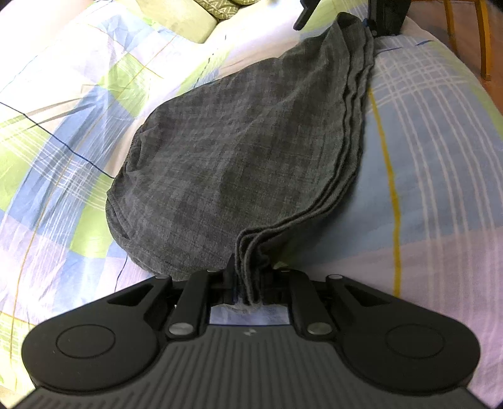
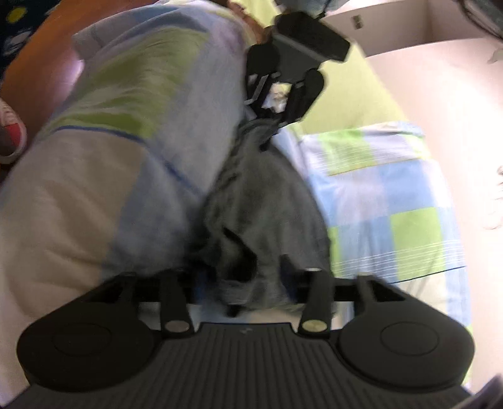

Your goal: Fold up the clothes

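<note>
A dark grey checked garment (image 1: 239, 151), folded into several layers, lies along the checked bed sheet (image 1: 424, 157). My left gripper (image 1: 248, 280) is shut on the stacked edges at the near end. At the far end my right gripper (image 1: 339, 22) straddles the garment's corner, one black finger (image 1: 302, 15) standing clear of the cloth. The right wrist view is blurred: the garment (image 2: 270, 195) bunches between the spread jaws of the right gripper (image 2: 242, 270), which stand open. The left gripper (image 2: 267, 122) pinches the cloth at the far end there.
A green patterned pillow (image 1: 176, 15) lies at the head of the bed. Wooden chair legs (image 1: 484, 37) stand on the floor beyond the bed's right edge. In the right wrist view a shoe (image 2: 9, 132) sits on the brown floor (image 2: 37, 63), and a pale box (image 2: 408, 25) is behind.
</note>
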A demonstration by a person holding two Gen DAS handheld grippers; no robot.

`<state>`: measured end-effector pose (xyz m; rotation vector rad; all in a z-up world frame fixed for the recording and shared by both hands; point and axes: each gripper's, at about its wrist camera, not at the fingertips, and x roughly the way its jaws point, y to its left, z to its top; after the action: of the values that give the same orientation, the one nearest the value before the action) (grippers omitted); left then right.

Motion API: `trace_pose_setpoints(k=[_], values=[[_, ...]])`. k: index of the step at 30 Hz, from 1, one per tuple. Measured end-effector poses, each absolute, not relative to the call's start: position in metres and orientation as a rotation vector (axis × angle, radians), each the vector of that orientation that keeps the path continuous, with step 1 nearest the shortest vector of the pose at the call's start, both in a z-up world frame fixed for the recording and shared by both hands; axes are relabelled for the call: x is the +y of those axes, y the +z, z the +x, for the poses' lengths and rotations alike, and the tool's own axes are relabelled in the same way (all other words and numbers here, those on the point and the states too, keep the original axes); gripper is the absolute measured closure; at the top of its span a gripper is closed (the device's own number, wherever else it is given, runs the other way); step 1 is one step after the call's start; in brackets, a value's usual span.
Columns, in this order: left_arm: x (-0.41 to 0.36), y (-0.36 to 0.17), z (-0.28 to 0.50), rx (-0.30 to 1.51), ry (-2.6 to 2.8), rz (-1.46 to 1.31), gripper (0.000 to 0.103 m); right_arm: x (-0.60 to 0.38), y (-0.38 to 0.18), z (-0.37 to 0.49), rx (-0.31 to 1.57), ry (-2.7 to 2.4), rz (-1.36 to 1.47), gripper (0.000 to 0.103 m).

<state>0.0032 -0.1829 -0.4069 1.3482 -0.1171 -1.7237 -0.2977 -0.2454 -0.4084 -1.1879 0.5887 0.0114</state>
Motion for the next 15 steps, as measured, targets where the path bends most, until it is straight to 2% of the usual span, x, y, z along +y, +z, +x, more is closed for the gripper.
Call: trace_pose_setpoints(k=[1, 3, 6, 9, 11, 15], values=[[-0.184, -0.406, 0.003, -0.103, -1.726, 1.352, 0.093, -0.245, -0.408, -0.299, 0.596, 0.023, -1.172, 0.072], [-0.191, -0.401, 0.004, -0.039, -1.738, 1.362, 0.096, -0.251, -0.406, -0.295, 0.658, 0.114, -1.083, 0.092], [-0.21, -0.386, 0.013, 0.141, -1.769, 1.346, 0.097, -0.26, -0.396, -0.286, 0.718, 0.176, -0.953, 0.095], [-0.229, -0.363, 0.026, 0.306, -1.815, 1.3, 0.097, -0.294, -0.36, -0.27, 0.785, 0.207, -0.572, 0.096], [-0.248, -0.337, 0.041, 0.432, -1.828, 1.223, 0.097, -0.338, -0.329, -0.259, 0.815, 0.218, -0.192, 0.096], [-0.291, -0.294, 0.076, 0.628, -1.779, 1.05, 0.097, -0.407, -0.294, -0.252, 0.742, 0.108, 0.202, 0.096]])
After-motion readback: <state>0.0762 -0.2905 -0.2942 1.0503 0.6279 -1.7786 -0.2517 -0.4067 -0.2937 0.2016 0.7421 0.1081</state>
